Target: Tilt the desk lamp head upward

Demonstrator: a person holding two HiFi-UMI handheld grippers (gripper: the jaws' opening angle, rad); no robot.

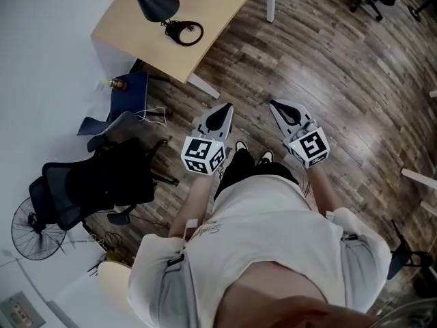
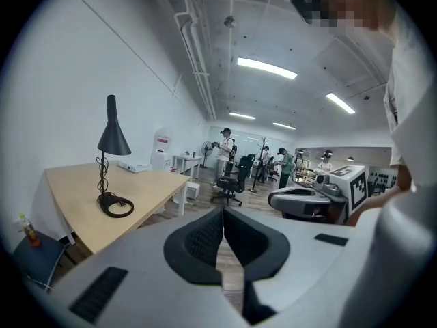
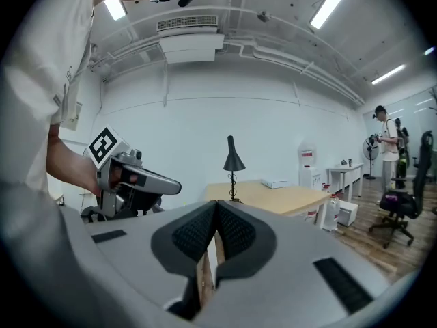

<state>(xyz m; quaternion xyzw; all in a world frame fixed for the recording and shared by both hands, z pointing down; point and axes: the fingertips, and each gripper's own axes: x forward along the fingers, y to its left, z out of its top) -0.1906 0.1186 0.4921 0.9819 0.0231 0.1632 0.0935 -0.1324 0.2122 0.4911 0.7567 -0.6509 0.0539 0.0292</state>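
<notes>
1. Much of the head view is taken up by bare wood floor (image 1: 328,80), which lies open between the person and the light wood desk (image 1: 205,19).
2. The desk's near edge and corner are seen at upper left. Its left side is crowded by a black office chair (image 1: 95,183), a floor fan (image 1: 34,234) and a blue seat (image 1: 130,91), while the floor to its right is unobstructed.
3. The black desk lamp (image 1: 153,2) is found on the desk close to the near edge, with its ring base just beside that edge. In the left gripper view the desk lamp (image 2: 113,139) is shown upright, its cone head pointed down and a cord wound round its stem. In the right gripper view the desk lamp (image 3: 233,159) is seen far off.
4. The left gripper (image 1: 225,108) is held low over the floor and aimed toward the desk, well apart from the lamp. Its jaws are seen pressed together at the tips, with nothing between them.
5. The right gripper (image 1: 275,105) is held just beside the left at the same height. Its jaws are likewise closed and empty.
6. Both forearms are bent forward from the person's waist, with the marker cubes turned upward.
</notes>
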